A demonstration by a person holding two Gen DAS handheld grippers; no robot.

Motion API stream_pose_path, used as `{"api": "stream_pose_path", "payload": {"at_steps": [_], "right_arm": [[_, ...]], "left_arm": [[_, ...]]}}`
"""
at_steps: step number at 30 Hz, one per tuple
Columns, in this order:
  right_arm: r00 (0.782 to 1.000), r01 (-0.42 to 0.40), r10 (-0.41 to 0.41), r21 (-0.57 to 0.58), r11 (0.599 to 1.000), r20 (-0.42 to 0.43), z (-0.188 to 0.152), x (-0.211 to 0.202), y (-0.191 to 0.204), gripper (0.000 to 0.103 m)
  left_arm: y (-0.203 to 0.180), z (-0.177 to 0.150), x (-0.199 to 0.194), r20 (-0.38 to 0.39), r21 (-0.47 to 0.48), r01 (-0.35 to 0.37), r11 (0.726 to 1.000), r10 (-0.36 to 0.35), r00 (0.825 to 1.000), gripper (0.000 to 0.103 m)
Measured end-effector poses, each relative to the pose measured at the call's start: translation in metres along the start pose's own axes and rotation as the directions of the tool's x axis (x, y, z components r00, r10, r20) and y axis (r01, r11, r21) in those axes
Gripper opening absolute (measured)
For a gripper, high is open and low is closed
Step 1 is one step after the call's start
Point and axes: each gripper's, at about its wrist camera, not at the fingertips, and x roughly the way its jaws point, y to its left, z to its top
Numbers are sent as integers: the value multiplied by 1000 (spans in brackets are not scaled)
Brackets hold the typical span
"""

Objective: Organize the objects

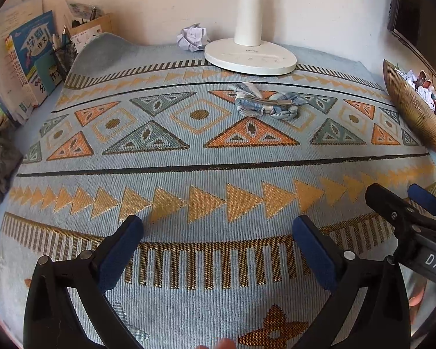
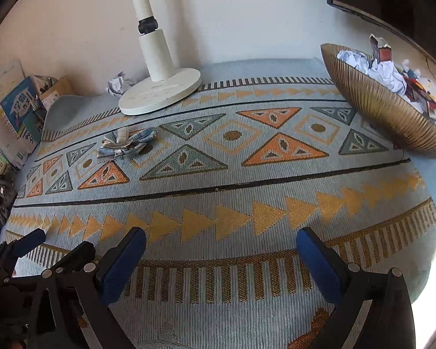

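patterned blue cloth point(image 1: 189, 157) covers the desk; at 12 o'clock from the left gripper point(image 1: 218, 232) lies a crumpled pale-blue bow hair clip point(image 1: 264, 101); right gripper point(image 2: 221, 244) empty too, both with fingers spread apart.

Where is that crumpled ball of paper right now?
The paper ball lies at the back against the wall, just left of the white lamp base in both views, behind the patterned mat.

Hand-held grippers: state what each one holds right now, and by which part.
Nothing is held. The left hand-held gripper and the right hand-held gripper are both open over the patterned mat, far from the fabric hair bow.
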Motion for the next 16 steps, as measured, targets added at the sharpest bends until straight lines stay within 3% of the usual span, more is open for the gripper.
{"api": "stream_pose_path", "payload": {"at_steps": [5, 16], "right_arm": [[996, 81, -84, -83, 993, -25, 2, 10, 14, 103], [996, 79, -81, -84, 993, -25, 5, 9, 14, 103]], "left_arm": [[0, 0, 0, 1, 1, 0, 1000, 0, 1000, 103], [1, 0, -2, 1, 2, 1, 1000, -1, 1000, 103]]}}
